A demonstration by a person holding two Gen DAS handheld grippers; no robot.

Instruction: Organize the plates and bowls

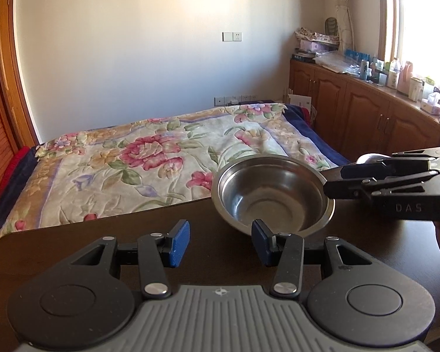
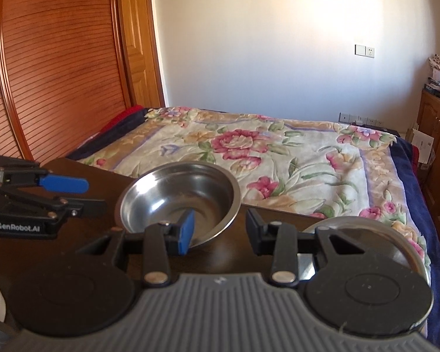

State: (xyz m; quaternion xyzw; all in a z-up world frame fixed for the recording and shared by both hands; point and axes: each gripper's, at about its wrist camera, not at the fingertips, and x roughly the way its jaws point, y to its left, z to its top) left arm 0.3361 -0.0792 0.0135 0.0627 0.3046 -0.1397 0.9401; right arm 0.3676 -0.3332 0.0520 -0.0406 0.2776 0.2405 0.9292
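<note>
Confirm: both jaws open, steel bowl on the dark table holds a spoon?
Not quite. The steel bowl is empty; the left wrist view shows its bare bottom. The rest holds: it sits on the dark table, with left gripper and right gripper open.

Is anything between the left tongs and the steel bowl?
Nothing visible. The left tongs are open, with only bare dark table between them and the steel bowl, whose near rim sits just past the right pad. The right tongs reach the bowl's far right rim, not the left's path.
</note>
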